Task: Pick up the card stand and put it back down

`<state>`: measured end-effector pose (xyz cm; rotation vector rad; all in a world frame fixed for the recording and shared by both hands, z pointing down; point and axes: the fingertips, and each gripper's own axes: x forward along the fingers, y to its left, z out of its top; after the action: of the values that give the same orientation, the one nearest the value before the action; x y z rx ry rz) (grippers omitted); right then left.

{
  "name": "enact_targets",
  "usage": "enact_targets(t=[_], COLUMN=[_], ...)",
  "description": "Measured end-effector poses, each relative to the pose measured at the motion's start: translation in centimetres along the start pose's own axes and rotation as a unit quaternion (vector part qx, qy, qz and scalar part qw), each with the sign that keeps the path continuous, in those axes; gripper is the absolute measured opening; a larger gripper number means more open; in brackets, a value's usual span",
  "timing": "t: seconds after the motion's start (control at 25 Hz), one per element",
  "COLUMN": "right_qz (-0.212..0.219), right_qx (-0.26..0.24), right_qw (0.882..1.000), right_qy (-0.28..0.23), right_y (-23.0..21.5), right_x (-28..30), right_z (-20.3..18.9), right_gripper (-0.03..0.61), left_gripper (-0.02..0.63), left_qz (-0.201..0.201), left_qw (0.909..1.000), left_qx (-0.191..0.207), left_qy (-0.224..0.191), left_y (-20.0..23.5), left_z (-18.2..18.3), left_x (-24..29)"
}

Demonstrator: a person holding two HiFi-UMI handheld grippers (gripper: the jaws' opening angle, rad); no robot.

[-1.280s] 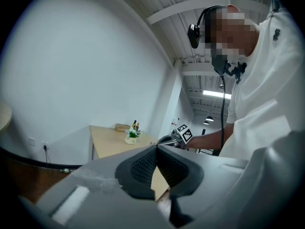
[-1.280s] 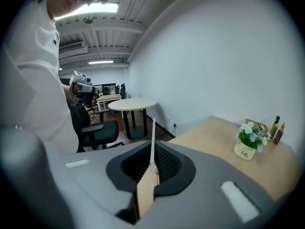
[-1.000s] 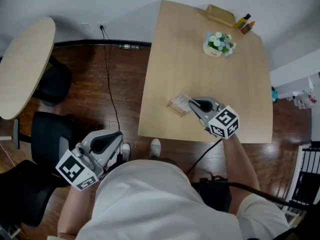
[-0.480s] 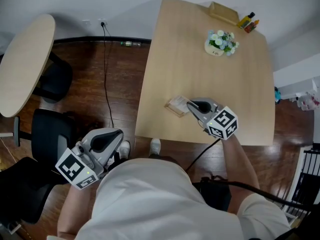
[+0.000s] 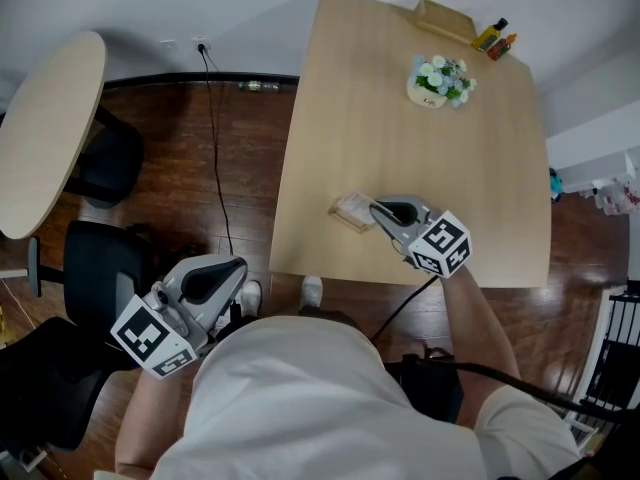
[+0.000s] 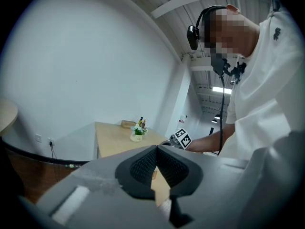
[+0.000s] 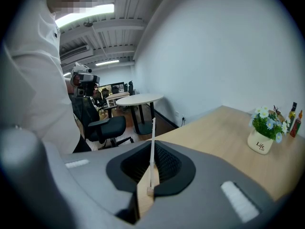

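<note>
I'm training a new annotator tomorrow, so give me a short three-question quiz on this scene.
1. True or false: the left claw hangs over the table.
2. What does the right claw grip? A) mug B) card stand C) pen
3. Fill in: the flower pot stands near two small ____ at the table's far edge.
Key: 1 false, it hangs over the floor; 2 B; 3 bottles.

The white flower pot [image 7: 260, 142], at three o'clock in the right gripper view, bears the word "Life"; a smaller line beneath it is illegible.
</note>
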<state>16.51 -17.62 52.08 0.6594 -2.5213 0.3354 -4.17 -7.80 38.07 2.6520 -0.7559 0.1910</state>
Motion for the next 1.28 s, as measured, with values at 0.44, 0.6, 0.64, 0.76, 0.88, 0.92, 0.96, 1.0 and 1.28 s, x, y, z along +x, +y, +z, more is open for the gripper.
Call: enact_targets(t=[0.44,0.6,0.64,0.76,0.88,0.92,0.96,1.0,1.28], right_qz=[0.009,0.012,0.011,0.006,0.0,-0.001,-0.001,-0.001,-0.032], right_qx=[-0.003,-0.011,-0.011,-0.008,-0.012,-0.013,-0.013,-0.012,-0.008], right_qw=[1.0,1.0,1.0,1.0,1.0,1.0,1.0,1.0,0.999], right_qy=[0.013,0.021,0.019,0.016,0.018,0.019,0.019,0.019,0.001], right_y=[0.1,0.6,0.5,0.2,0.0,0.0,0.0,0.0,0.0], right_x=[1.9,2.5,2.5,2.5,2.4,2.4,2.4,2.4,1.5], right_z=[-2.6,-3.5,-3.6,-3.8,-3.8,-3.8,-3.8,-3.7,-2.4], right_gripper=[0.02,0.02,0.02,0.02,0.026,0.026,0.028,0.031,0.097], left_gripper=[0.0,0.0,0.0,0.0,0.0,0.0,0.0,0.0,0.0], left_qz=[0.011,0.016,0.017,0.019,0.019,0.019,0.019,0.018,0.004], left_qw=[0.9999,0.9999,0.9998,0.9998,0.9998,0.9998,0.9998,0.9998,1.0], left_qx=[-0.003,-0.004,-0.004,-0.004,-0.004,-0.004,-0.003,-0.003,0.001], left_qy=[0.004,0.002,0.002,0.0,0.0,0.001,0.001,0.001,0.007], left_y=[0.4,0.6,0.6,0.7,0.7,0.7,0.7,0.7,0.8], left_z=[-0.1,-0.2,-0.2,-0.2,-0.2,-0.2,-0.1,-0.1,-0.3], left_x=[-1.0,-1.6,-1.7,-2.0,-2.3,-2.4,-2.5,-2.6,-3.3])
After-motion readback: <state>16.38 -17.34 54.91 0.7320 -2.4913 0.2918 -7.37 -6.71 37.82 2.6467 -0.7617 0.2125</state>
